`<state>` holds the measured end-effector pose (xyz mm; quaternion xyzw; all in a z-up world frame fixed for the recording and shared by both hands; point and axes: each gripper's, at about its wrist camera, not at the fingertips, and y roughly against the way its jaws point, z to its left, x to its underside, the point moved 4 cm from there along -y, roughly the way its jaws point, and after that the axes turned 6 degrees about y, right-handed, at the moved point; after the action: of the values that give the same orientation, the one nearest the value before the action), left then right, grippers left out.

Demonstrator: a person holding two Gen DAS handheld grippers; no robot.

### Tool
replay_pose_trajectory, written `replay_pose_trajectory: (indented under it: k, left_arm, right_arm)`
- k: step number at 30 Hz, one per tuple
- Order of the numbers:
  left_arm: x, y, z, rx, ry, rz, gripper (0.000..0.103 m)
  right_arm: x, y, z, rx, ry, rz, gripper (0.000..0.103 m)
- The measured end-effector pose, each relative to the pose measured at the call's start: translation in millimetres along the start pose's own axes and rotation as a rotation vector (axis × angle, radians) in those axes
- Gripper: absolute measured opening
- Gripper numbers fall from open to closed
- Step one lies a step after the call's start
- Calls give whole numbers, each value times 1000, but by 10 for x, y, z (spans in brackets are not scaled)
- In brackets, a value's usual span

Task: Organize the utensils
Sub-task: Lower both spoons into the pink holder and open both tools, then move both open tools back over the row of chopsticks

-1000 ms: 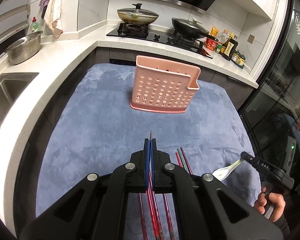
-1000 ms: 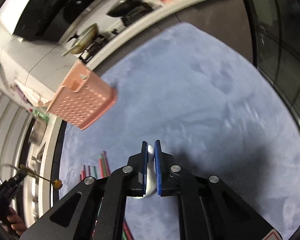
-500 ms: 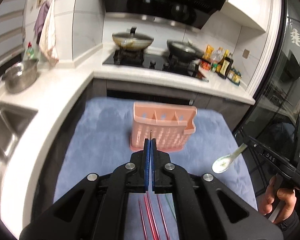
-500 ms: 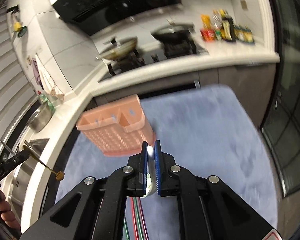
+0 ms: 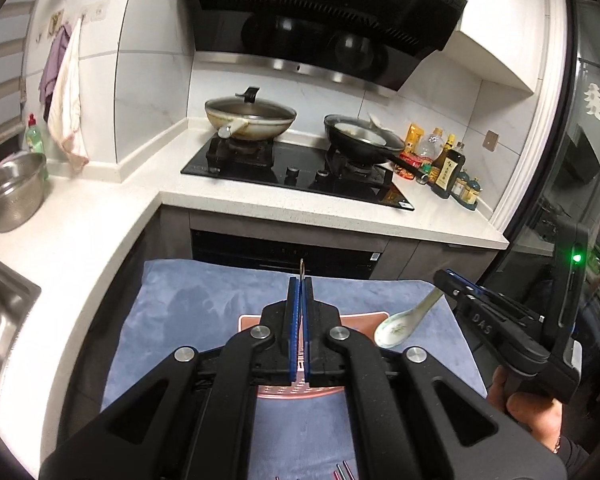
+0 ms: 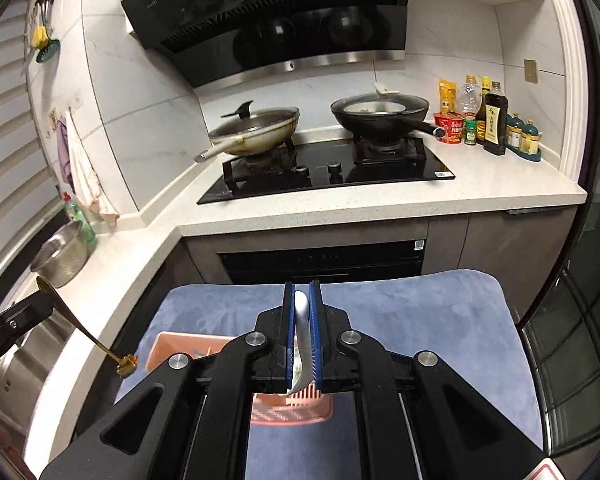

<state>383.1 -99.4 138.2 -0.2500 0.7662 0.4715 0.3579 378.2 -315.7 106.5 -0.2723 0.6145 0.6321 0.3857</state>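
My left gripper is shut on a thin gold-coloured utensil whose tip pokes out past the pads. In the right wrist view this utensil slants down from the left gripper to a knobbed end. The right gripper is shut on the handle of a white ceramic spoon. From the left wrist, the spoon's bowl hangs from the right gripper. The pink perforated utensil holder stands on the blue cloth, mostly hidden beneath both grippers; its rim shows.
A white L-shaped counter borders the cloth, with a stove bearing two pans, sauce bottles, a steel bowl and a sink. Red and green chopsticks lie on the near cloth. A hand holds the right gripper.
Both grippers rose off the cloth with their utensils and moved toward the pink holder, which now sits under the fingers. The right gripper rolled upright. The chopsticks fell behind.
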Motion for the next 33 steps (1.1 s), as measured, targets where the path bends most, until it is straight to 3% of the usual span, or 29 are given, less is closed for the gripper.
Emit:
replay_pose_trajectory:
  k: [12, 14, 15, 18, 21, 25, 27, 33]
  left_arm:
    - [152, -523, 258, -37, 55, 60, 2]
    - [172, -552, 306, -46, 66, 71, 7]
    - [185, -554, 336, -57, 76, 76, 14]
    - [214, -501, 396, -85, 89, 66, 35]
    - [238, -365, 426, -115, 79, 41, 40]
    - [334, -96, 469, -141, 66, 24, 47]
    - [416, 44, 512, -148, 73, 18, 52]
    - [917, 465, 669, -189, 57, 38, 53]
  right_arm:
    - [286, -557, 18, -17, 11, 111, 8]
    - [289, -539, 18, -19, 15, 105, 10]
    - [287, -522, 19, -22, 15, 104, 11]
    - [267, -425, 13, -26, 7, 95, 15]
    - [257, -281, 22, -29, 6, 76, 25]
    - [349, 29, 54, -41, 19, 60, 29]
    - [488, 222, 53, -51, 14, 65, 35]
    - [1095, 757, 87, -25, 48, 93, 40]
